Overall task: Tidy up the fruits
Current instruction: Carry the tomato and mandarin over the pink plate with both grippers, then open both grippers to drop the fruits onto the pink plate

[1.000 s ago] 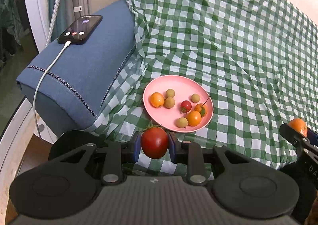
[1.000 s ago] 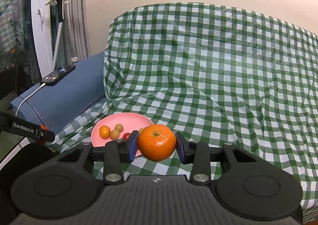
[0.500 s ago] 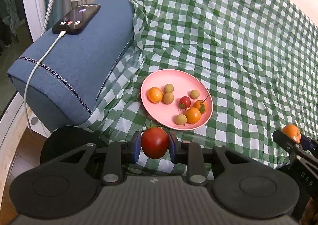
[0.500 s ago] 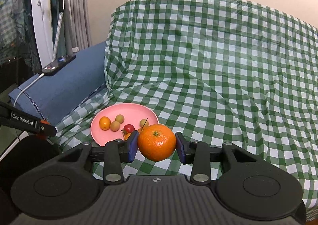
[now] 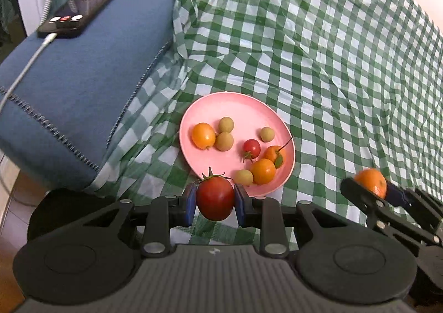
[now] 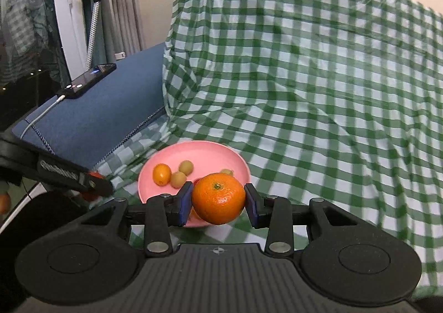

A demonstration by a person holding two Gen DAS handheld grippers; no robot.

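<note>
Left tongs [image 5: 215,200]: the two blue-padded fingers pinch a round red tomato with a green calyx [image 5: 215,197] from either side, holding it in the air just short of the 6 o'clock rim of a shallow round pink plate [image 5: 221,108]. Right tongs [image 6: 218,201]: the blue pads pinch a round orange mandarin [image 6: 218,198] with its stem dimple facing the camera, in front of the same plate's near rim; in the left wrist view these tongs and the mandarin show at 4 o'clock of the plate.

The plate lies on a green-and-white checked cloth [image 5: 318,64] draped over a soft surface. It carries small fruits: an oval orange kumquat [image 5: 203,135] at 9 o'clock, two pale tan round fruits [image 5: 224,141] touching beside it, a third tan fruit [image 5: 267,134] toward 2 o'clock, a small red cherry tomato [image 5: 251,147] near the middle, two orange fruits [image 5: 263,171] at 4 to 5 o'clock, one of them with a leaf and stem, and a fourth tan fruit [image 5: 244,177] at the 6 o'clock rim.

At 10 o'clock of the plate a blue stitched cushion [image 5: 83,77] bears a black smartphone [image 5: 79,11] with a white charging cable [image 5: 25,72] plugged in.
</note>
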